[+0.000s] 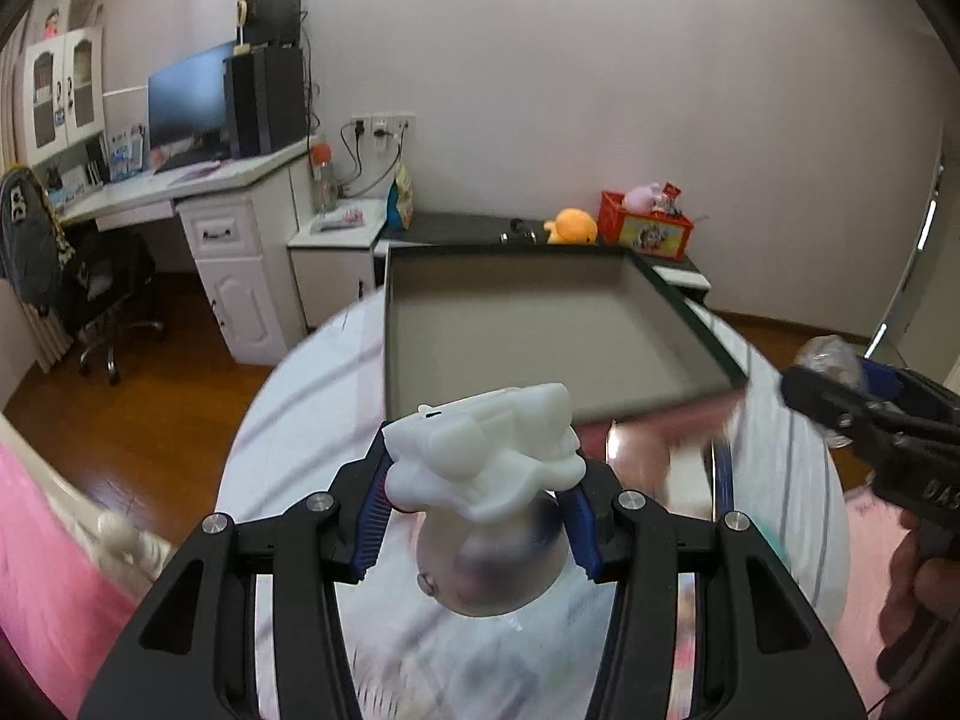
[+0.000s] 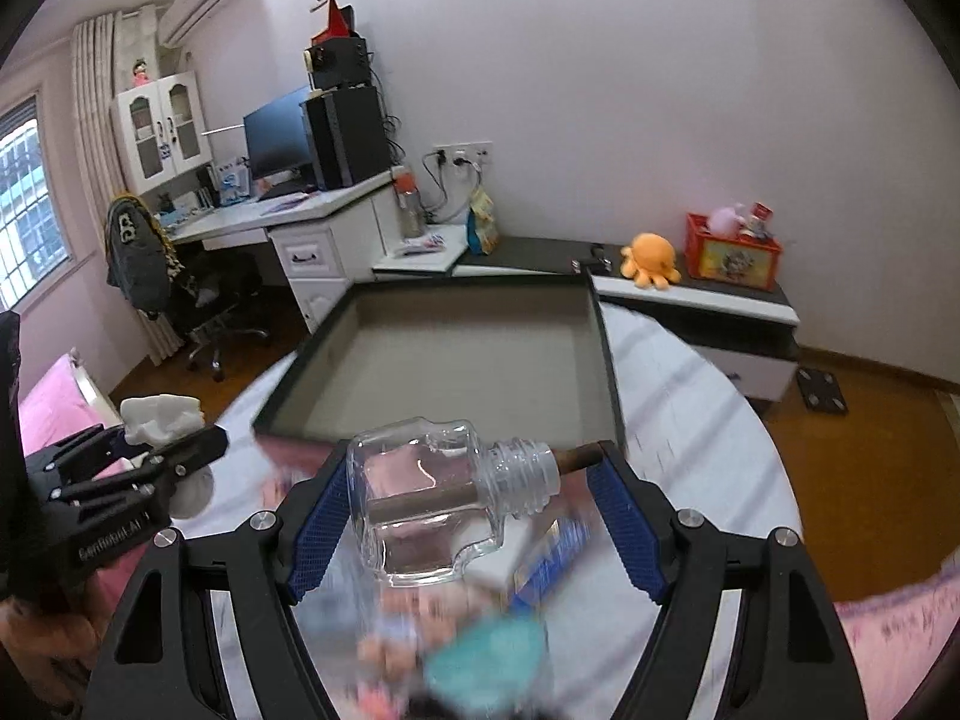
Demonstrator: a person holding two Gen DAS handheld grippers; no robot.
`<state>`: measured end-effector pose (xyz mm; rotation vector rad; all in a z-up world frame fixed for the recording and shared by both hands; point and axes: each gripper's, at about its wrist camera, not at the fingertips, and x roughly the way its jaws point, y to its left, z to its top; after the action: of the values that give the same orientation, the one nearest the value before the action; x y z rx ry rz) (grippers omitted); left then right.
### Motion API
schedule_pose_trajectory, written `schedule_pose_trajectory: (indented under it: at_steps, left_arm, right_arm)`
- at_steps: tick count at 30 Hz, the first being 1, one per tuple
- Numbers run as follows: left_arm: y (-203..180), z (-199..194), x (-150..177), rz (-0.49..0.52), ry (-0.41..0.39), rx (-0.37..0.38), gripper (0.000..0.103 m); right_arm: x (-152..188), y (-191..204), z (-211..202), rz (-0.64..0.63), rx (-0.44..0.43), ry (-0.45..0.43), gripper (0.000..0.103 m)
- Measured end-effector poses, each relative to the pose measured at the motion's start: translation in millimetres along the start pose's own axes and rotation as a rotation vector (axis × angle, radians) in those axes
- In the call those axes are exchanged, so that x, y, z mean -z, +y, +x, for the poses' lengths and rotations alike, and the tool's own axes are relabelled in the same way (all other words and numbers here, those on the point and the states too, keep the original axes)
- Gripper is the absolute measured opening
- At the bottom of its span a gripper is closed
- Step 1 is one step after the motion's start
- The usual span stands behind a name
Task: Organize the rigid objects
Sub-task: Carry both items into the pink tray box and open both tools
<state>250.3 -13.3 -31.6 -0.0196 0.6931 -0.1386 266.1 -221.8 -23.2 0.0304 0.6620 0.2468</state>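
Item one: white-capped bottle (image 1: 489, 504). We hold it in the left tool (image 1: 480, 510), the blue pads (image 1: 371, 510) pressed in on the neck just under the moulded white plastic top, jaws set narrow. The round, clouded body hangs toward the camera, clear of the bench (image 1: 300, 420). We judge it light and stiff. The cap's lumpy shoulders should stop it sliding out, so the neck is the right place to take hold.

Item two: clear glass bottle (image 2: 432, 504), flat-sided, threaded mouth, a brown stick (image 2: 576, 457) running through it and out of the neck. It lies crosswise in the right tool (image 2: 474, 516), jaws wide. The left pad bears on its base; the stick's tip meets the right pad, though we cannot tell how firmly. We judge it heavier, smooth, slippery and breakable. A grip across the flat sides would hold better than this end-to-end one.

Destination, by our reckoning: the shallow dark-rimmed tray (image 2: 606, 360), grey inside, at the far side of the bench, beyond both items.
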Motion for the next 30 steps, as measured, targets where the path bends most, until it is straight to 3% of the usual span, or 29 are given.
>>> schedule_pose_trajectory:
  at_steps: [4, 8, 17, 18, 21, 23, 24, 26, 28, 30]
  left_arm:
    - [-0.5, 38.8, -33.3, -0.022, 0.011, -0.006, 0.050]
    - [4.6, 88.1, -49.1, -0.049, 0.082, -0.008, 0.050]
    - [4.3, 158.3, -41.1, -0.041, 0.216, -0.014, 0.051]
    - [2.3, 159.7, -39.4, -0.036, 0.222, -0.018, 0.055]
    - [1.9, 156.3, -37.7, -0.025, 0.205, -0.040, 0.079]
    - [3.5, 146.5, -38.5, -0.025, 0.179, -0.038, 0.082]
    - [4.4, 139.8, -39.0, -0.027, 0.161, -0.047, 0.091]
    - [7.3, 123.1, -39.6, -0.037, 0.120, -0.035, 0.095]
    - [9.8, 100.7, -39.1, -0.044, 0.069, -0.058, 0.102]
    - [11.5, 77.3, -37.2, -0.055, 0.022, -0.058, 0.103]
  right_arm:
    - [-30.0, -3.5, 51.9, -0.002, -0.018, 0.051, 0.078]
    - [-39.6, -10.8, 107.6, 0.019, -0.018, 0.143, 0.078]
    - [-26.0, -20.4, 160.7, 0.006, 0.013, 0.288, 0.078]
    - [-24.4, -21.3, 162.4, 0.002, 0.014, 0.296, 0.079]
    - [-21.8, -23.6, 166.5, -0.001, 0.013, 0.318, 0.082]
    - [-21.4, -27.3, 164.0, 0.007, 0.011, 0.314, 0.085]
    - [-20.9, -28.2, 162.9, 0.010, 0.015, 0.316, 0.090]
    - [-21.4, -29.6, 159.8, 0.020, 0.020, 0.315, 0.102]
    - [-23.1, -28.9, 147.0, 0.036, -0.011, 0.277, 0.103]
    - [-25.1, -30.3, 134.7, 0.064, -0.032, 0.245, 0.103]
